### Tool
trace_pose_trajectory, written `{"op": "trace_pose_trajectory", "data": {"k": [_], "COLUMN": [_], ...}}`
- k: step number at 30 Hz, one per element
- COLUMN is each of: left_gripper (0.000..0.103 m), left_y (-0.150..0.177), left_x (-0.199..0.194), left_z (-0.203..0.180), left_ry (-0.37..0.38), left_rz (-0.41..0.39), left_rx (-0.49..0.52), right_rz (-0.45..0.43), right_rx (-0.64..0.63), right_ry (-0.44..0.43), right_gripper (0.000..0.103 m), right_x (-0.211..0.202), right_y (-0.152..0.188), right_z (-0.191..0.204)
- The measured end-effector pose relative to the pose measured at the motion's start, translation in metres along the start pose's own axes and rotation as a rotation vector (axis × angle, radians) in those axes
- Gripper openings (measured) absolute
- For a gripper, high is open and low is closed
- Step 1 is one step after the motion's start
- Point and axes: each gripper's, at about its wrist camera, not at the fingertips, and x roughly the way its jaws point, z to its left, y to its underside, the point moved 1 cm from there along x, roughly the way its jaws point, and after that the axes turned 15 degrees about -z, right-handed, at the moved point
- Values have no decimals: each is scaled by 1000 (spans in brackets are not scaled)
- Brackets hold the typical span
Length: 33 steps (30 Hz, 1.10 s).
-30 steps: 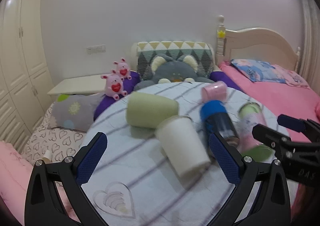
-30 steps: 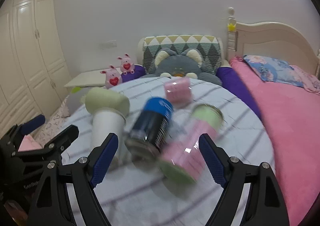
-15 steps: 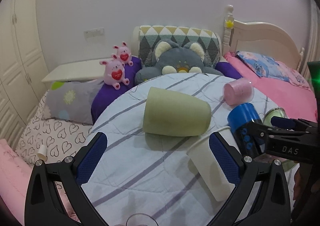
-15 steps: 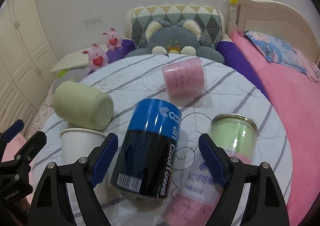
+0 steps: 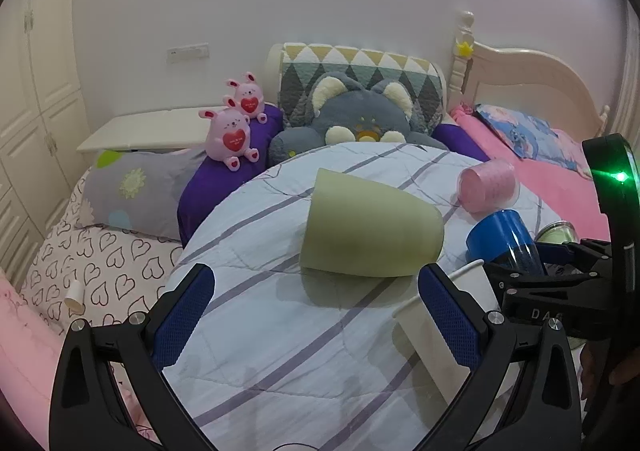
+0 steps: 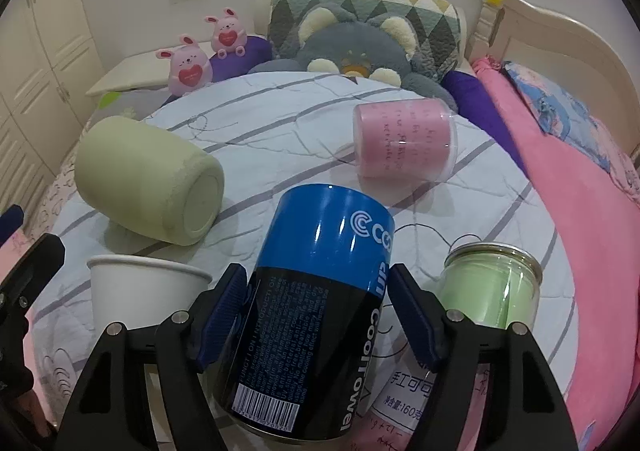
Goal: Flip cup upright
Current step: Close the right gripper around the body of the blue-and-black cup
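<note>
Several cups lie on their sides on a round table under a striped quilt (image 5: 280, 331). In the right wrist view my right gripper (image 6: 320, 303) is shut on the blue and black can-shaped cup (image 6: 320, 311), pads against both its sides. Around it lie a pale green cup (image 6: 152, 187), a white paper cup (image 6: 140, 295), a pink cup (image 6: 404, 143) and a clear jar with green contents (image 6: 492, 287). In the left wrist view my left gripper (image 5: 316, 315) is open and empty, just short of the pale green cup (image 5: 368, 231). The white paper cup (image 5: 436, 331) lies by its right finger.
A grey plush cat (image 5: 356, 123) and two pink plush rabbits (image 5: 232, 135) sit behind the table. A bed with pink bedding (image 5: 560, 179) is at the right. White wardrobes (image 5: 36, 91) stand at the left. Heart-print bedding (image 5: 100, 271) lies low left.
My right gripper moved in and closed on the blue and black cup. My left gripper shifted left and forward, so the pale green cup now sits between its open fingers' line.
</note>
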Motion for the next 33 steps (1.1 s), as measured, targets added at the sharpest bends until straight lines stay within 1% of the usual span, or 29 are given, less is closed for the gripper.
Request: {"op": "trace_pose_trajectory", "data": {"k": [6, 9, 13, 17, 21, 24, 27, 30, 31, 32, 33], "left_gripper": [103, 103, 103, 103, 103, 103, 103, 103, 103, 103, 103], "left_y": [-3, -5, -5, -7, -7, -7, -6, -6, -6, -6, -6], "left_x": [-9, -13, -21, -26, -30, -31, -31, -30, -30, -30, -30], "left_z": [6, 6, 1, -4, -7, -8, -8, -7, -6, -6, -6], "left_ry": [-10, -12, -19, -19, -16, -25, -24, -26, -23, -22, -21], "left_rz": [-18, -28, -39, -48, -55, -54, -53, -48, -48, -49, -48], "left_rx": [-17, -10, 10, 17, 22, 30, 28, 24, 22, 20, 18], "right_rz": [-3, -13, -35, -47, -8, 65, 58, 79, 104, 142, 145], "right_rx": [76, 72, 86, 66, 31, -13, -51, -55, -75, -106, -109], "right_ry": [-49, -46, -62, -59, -43, -23, -5, -7, -7, -22, -39], "right_gripper": [73, 72, 72, 72, 72, 72, 73, 73, 81, 85, 85], "right_x": [-8, -12, -22, -26, -13, 3, 3, 2, 3, 5, 5], "right_y": [-3, -5, -7, -9, -6, -1, 1, 3, 5, 6, 7], "right_z": [-10, -9, -11, -9, -5, 2, 8, 8, 10, 14, 14]}}
